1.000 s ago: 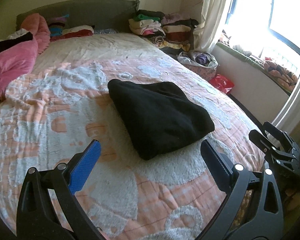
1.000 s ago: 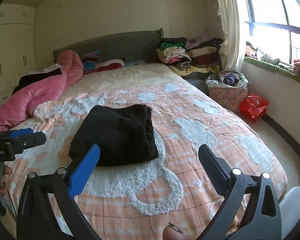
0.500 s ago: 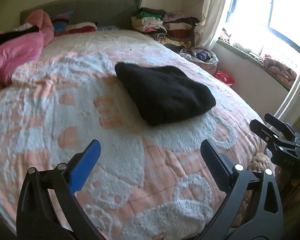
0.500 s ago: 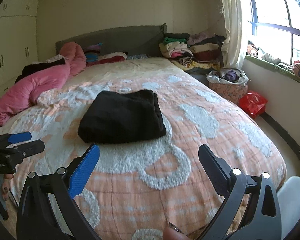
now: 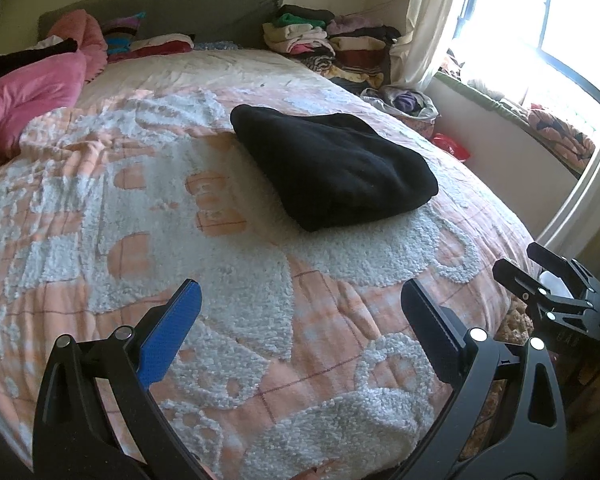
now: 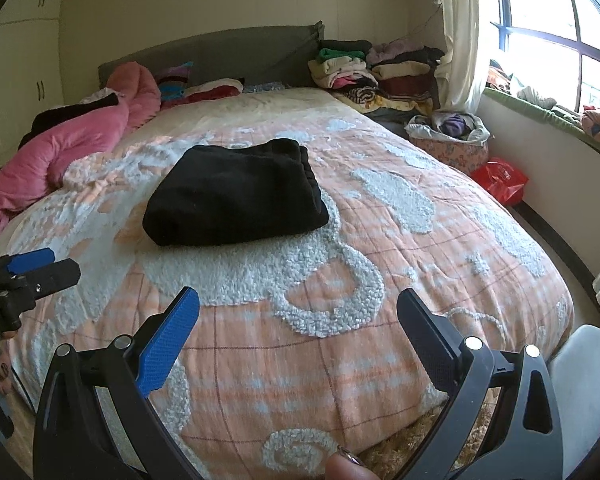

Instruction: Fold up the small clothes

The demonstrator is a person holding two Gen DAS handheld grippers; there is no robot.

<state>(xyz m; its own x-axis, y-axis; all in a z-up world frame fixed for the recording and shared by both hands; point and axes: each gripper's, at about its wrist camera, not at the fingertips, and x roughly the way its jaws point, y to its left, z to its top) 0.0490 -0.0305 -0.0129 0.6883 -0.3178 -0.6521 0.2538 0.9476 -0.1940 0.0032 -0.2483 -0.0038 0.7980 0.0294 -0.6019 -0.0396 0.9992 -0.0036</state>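
Evidently between garments: we held the left gripper [image 5: 300, 312] and right gripper [image 6: 298, 320] empty, fingers apart, the folded black garment [image 6: 232, 192] at 12 o'clock on the bed [image 6: 420, 280]; fetching another piece seemed next.

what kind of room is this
A bedroom in a home, most likely: a large bed with a padded headboard, a pink duvet bunched at its head, and folded clothes stacked by the window.
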